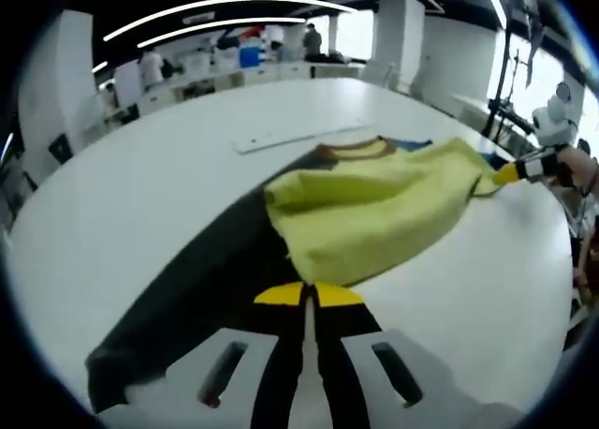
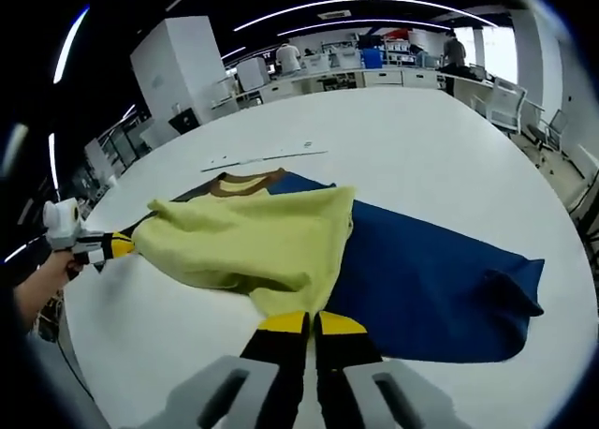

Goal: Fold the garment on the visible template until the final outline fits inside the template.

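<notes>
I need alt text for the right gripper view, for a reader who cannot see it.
A yellow-green shirt lies folded over a dark blue sheet on a white table. The right gripper, shut, pinches its near edge; the left gripper holds its far corner.

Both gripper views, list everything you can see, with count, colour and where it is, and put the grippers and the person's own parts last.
garment: one, yellow-green with a brown collar, partly folded, lying across the template.
template: one, dark blue sheet, flat on the table under the garment.
strip: one, white, long and thin, on the table beyond the collar.
table: one, white, large.
background: desks, a white pillar, ceiling light strips, standing people at the far end.
right gripper: black jaws with yellow tips, shut on the garment's near edge.
left gripper: same colours, shut on the garment's edge.
hand: one, behind the left gripper.
</notes>
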`<state>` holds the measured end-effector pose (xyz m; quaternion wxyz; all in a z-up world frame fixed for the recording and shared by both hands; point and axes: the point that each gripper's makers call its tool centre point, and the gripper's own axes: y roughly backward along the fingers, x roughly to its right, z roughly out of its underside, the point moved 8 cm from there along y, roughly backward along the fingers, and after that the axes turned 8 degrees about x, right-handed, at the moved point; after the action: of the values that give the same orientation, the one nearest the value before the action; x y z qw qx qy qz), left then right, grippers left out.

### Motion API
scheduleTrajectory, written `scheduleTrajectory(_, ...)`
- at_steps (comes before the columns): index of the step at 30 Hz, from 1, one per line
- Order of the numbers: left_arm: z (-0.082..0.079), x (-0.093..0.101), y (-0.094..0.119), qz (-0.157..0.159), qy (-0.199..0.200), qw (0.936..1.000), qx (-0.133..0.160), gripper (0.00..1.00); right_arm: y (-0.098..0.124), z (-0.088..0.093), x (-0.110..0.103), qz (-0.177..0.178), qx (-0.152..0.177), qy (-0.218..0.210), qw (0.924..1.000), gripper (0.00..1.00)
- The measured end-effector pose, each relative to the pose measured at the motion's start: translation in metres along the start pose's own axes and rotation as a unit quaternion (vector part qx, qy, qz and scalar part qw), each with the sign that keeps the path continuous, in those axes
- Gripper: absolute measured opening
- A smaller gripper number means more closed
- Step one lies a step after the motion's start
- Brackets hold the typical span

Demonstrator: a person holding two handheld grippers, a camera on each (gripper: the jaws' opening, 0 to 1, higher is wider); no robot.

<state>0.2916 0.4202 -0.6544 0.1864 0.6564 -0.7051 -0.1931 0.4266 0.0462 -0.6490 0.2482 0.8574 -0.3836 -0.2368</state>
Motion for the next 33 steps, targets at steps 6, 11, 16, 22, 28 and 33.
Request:
scheduleTrajectory(6, -0.003, 0.003, 0.010, 0.001, -0.003, 1.0000, 0.000, 0.00, 0.009, -0.001, -0.002, -0.003, -0.001, 0.013, 0.9999, 0.00)
scheduleTrajectory(11, -0.004, 0.006, 0.020, 0.003, -0.007, 1.0000, -0.002, 0.00, 0.018, -0.003, -0.004, -0.003, 0.003, 0.030, 0.9995, 0.00)
scheduleTrajectory(16, -0.005, 0.014, 0.035, 0.009, -0.017, 0.9998, -0.002, 0.00, 0.027, -0.002, -0.009, -0.011, 0.001, 0.040, 0.9991, 0.00)
scheduleTrajectory(22, -0.002, 0.023, 0.050, 0.017, -0.021, 0.9996, -0.002, 0.00, 0.037, 0.001, -0.014, -0.019, -0.004, 0.051, 0.9985, 0.00)
scheduleTrajectory(28, 0.000, 0.028, 0.068, 0.018, -0.023, 0.9996, -0.003, 0.00, 0.047, 0.005, -0.018, -0.028, -0.010, 0.059, 0.9978, 0.00)
scheduleTrajectory(33, 0.008, 0.034, 0.083, 0.022, -0.036, 0.9990, -0.016, 0.00, 0.059, 0.012, -0.019, -0.036, -0.024, 0.062, 0.9971, 0.00)
